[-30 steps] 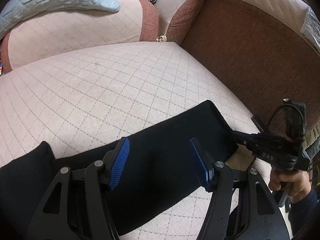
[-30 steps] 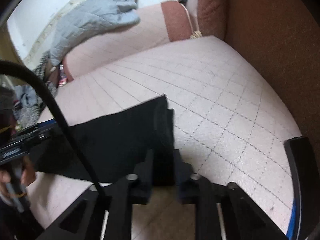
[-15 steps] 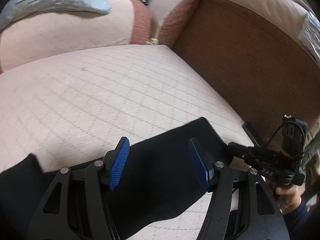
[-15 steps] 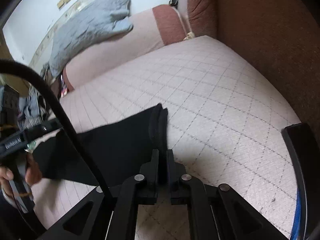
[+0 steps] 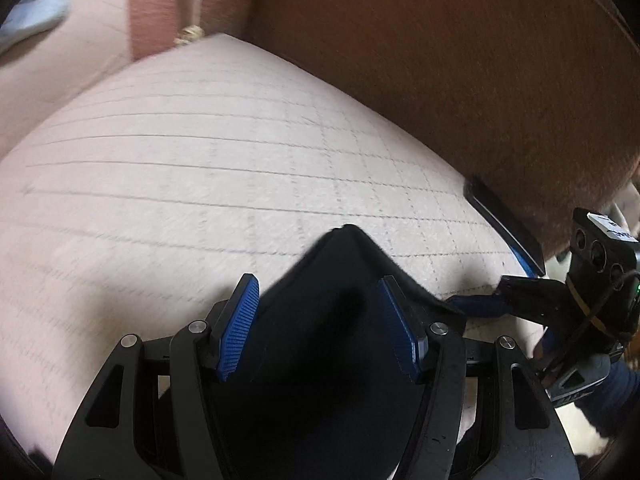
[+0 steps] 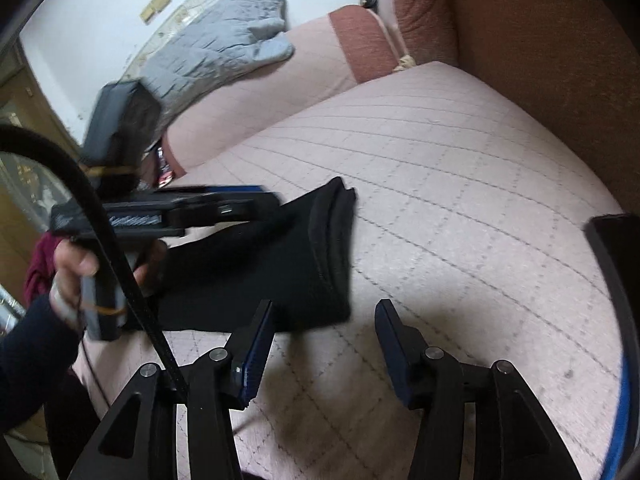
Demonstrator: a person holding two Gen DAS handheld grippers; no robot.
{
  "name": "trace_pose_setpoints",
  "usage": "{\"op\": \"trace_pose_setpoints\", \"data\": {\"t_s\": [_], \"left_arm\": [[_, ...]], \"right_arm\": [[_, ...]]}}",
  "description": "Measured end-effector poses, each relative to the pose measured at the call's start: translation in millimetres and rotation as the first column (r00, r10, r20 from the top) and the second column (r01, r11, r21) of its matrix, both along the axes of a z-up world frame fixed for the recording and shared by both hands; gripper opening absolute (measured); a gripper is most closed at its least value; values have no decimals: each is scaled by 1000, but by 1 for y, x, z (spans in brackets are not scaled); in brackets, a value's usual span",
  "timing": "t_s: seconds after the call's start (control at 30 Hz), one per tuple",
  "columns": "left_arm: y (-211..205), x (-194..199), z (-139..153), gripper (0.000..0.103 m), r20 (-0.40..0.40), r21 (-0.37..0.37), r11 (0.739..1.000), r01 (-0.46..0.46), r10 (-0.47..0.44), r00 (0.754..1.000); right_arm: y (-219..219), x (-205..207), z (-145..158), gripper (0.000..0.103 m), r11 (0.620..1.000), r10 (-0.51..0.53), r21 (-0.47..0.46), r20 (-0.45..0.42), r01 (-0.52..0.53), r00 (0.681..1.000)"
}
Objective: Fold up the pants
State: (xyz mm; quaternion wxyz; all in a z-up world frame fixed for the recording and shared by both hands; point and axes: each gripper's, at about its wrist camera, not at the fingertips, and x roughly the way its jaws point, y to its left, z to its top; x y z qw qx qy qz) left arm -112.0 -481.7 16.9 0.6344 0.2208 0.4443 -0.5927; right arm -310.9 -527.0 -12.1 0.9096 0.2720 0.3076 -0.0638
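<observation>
The black pants [image 6: 280, 264] lie folded on the pale quilted sofa seat [image 6: 460, 200], their folded edge toward the right. In the left wrist view the pants [image 5: 320, 360] fill the space between the open blue pads of my left gripper [image 5: 324, 324], which hovers over them. My right gripper [image 6: 324, 348] is open and empty, just in front of the pants' near corner. The left gripper [image 6: 224, 208] also shows in the right wrist view, over the pants' left part. The right gripper [image 5: 480, 306] shows at the right in the left wrist view.
A brown sofa backrest [image 5: 460, 80] rises behind the seat. A grey quilted blanket [image 6: 216, 56] lies on the far armrest cushion [image 6: 280, 80]. A black cable [image 6: 100, 232] crosses the right wrist view. A dark flat object [image 5: 504, 224] lies at the seat's right edge.
My right gripper has let go of the pants' edge and opened, drawing back. My left gripper has moved forward over the pants, toward their folded end.
</observation>
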Motion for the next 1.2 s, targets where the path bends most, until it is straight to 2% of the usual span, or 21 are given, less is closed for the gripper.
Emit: {"op": "trace_pose_setpoints", "data": {"t_s": [0.1, 0.13, 0.2, 0.37, 0.4, 0.47, 0.5, 0.53, 0.6, 0.77, 0.93, 1.07, 1.13, 1.2], "left_arm": [[-16, -6, -13, 62, 24, 44, 998, 43, -44, 999], [-19, -9, -15, 65, 41, 47, 997, 57, -59, 997], [-26, -12, -15, 71, 44, 28, 996, 87, -88, 995], [-40, -14, -23, 73, 49, 35, 992, 123, -125, 991], [-41, -16, -23, 70, 60, 37, 991, 126, -128, 990], [-41, -19, -22, 56, 72, 27, 990, 137, -138, 988], [-40, -21, -20, 45, 60, 15, 990, 141, -142, 988], [-40, -22, -18, 33, 48, 6, 991, 137, -137, 989], [-33, -20, -12, 17, -7, -23, 993, 117, -117, 993], [3, -14, 21, 16, -27, -144, 986, 79, -84, 996], [63, 4, 75, 16, -23, -283, 959, -16, 10, 1000], [126, 32, 100, 16, -47, -339, 928, -152, 145, 988], [165, 48, 103, 16, -71, -341, 901, -267, 258, 963], [201, 62, 97, 16, -87, -298, 869, -394, 386, 918]], "right_arm": [[-3, 2, -4, 50, 1000, 14, 7, 34, -15, 999], [-5, 3, -5, 50, 1000, 17, 12, 47, -17, 999], [-7, 6, -6, 51, 1000, 24, 15, 58, -25, 998], [-6, 17, -5, 50, 999, 48, 10, 65, -49, 997], [-6, 19, -6, 41, 999, 53, 7, 62, -53, 997], [-6, 22, -7, 24, 999, 51, 3, 46, -51, 998], [-8, 22, -8, 19, 997, 60, 35, 55, -62, 997], [-10, 21, -8, 17, 996, 67, 56, 61, -70, 996], [-11, 20, -4, 15, 993, 67, 89, 69, -73, 995], [8, 17, 26, 14, 996, 83, 29, 101, -86, 991], [44, 24, 73, 14, 988, 150, -49, 169, -143, 974], [77, 43, 101, 14, 976, 218, -77, 221, -206, 951], [100, 62, 108, 14, 962, 272, -75, 240, -262, 932], [125, 84, 103, 14, 947, 322, -69, 233, -315, 917]]}}
